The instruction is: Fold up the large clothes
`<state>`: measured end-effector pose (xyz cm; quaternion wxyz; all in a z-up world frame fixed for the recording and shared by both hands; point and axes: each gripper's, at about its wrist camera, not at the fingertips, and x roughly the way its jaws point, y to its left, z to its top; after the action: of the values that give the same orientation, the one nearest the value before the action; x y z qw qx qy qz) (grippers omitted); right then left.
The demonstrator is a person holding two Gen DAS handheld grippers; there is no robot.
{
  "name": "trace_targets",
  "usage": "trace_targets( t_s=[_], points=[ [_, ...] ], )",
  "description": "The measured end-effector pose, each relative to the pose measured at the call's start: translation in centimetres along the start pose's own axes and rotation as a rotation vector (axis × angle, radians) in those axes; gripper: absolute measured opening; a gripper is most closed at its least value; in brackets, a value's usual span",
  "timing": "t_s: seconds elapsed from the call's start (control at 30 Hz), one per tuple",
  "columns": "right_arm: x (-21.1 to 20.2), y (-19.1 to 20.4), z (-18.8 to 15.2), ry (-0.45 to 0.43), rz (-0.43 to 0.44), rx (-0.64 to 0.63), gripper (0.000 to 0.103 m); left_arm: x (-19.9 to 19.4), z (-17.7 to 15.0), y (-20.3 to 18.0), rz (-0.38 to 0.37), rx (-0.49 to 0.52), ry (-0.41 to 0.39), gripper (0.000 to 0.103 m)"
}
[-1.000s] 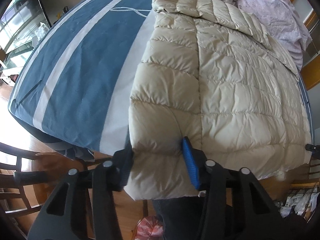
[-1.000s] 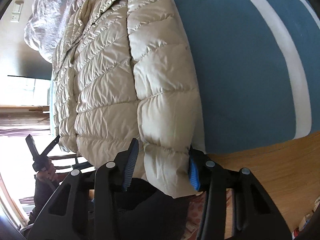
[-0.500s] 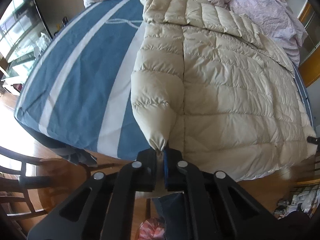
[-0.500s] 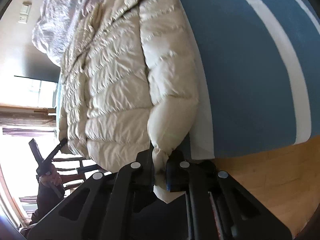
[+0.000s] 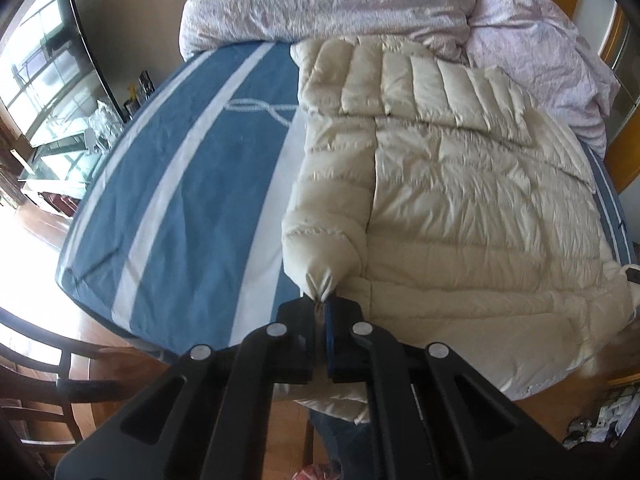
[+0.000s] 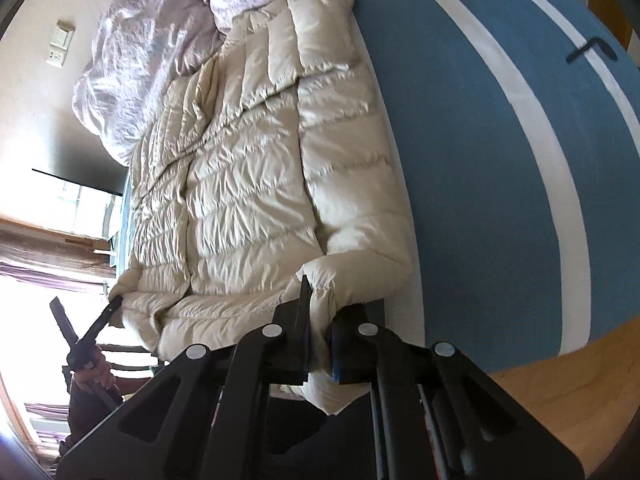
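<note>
Both tongs (image 5: pixel 320 312) (image 6: pixel 319 320) pinch jacket (image 5: pixel 460 208) hem, near bed (image 5: pixel 180 200) edge.

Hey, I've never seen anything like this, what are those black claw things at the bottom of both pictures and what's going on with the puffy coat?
Those black claws are hand-held grippers, one in each of a person's hands, not a robot. Each carries a wide-angle camera that looks along its two fingers, so each picture is one gripper's own view.

One picture is from the left gripper, the other from the right gripper. In the right view, the left gripper and the hand holding it show at the far edge.

On the blue and white striped bed cover lies a cream quilted down jacket, with a crumpled pale floral duvet beyond it.

Both grippers are shut, each pinching the jacket's near hem at a different spot, seemingly to fold it.
</note>
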<state>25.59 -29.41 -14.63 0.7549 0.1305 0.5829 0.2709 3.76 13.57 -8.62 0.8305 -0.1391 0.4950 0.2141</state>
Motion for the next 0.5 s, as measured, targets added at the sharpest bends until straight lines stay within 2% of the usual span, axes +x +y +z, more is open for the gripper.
trace_targets(
  t_s=[0.5],
  points=[
    [0.2, 2.5, 6.2, -0.084, -0.042, -0.022, 0.007, 0.8, 8.6, -0.8, -0.002, -0.001, -0.084, 0.004]
  ],
)
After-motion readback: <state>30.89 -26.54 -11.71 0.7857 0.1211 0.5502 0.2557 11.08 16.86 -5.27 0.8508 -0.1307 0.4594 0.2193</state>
